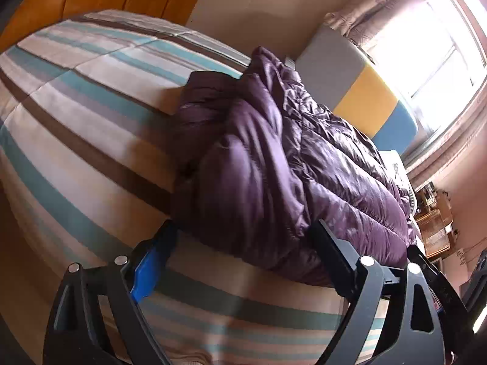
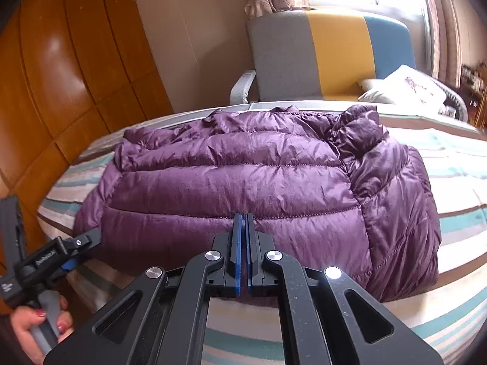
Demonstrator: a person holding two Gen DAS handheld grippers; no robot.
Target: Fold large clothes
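I see the puffy purple quilted jacket [image 2: 243, 182] lying on the bed with the striped brown, cream and teal cover [image 2: 456, 222]. It looks folded into a thick bundle. Its long side runs left to right across my right claw's view, and its collar end sits at the right.

My right claw [image 2: 243, 222] points down at a slant, right at the middle of the jacket's near edge. Its two blue-lined fingers [image 2: 236, 243] are pressed together. I see no cloth between them, so it holds nothing. The tips are at the jacket's edge; I cannot tell if they touch it.

My left claw [image 1: 243, 243] is at the jacket's left end. It looks along the jacket's long side, so the bundle stretches away from it. Its fingers stand wide apart. The jacket's near end lies between them and just ahead. One black finger [image 1: 331, 252] is right against the purple cloth. The other one, with the blue pad [image 1: 149, 270], is over the bare bed cover. It grips nothing yet.

In the right view, a person's hand [image 2: 39, 322] holds the left claw's grey handle low at the left.

I think the left claw is nearer to a grab, because it is open at the short end. The next fold would likely bring that end over along the long side.
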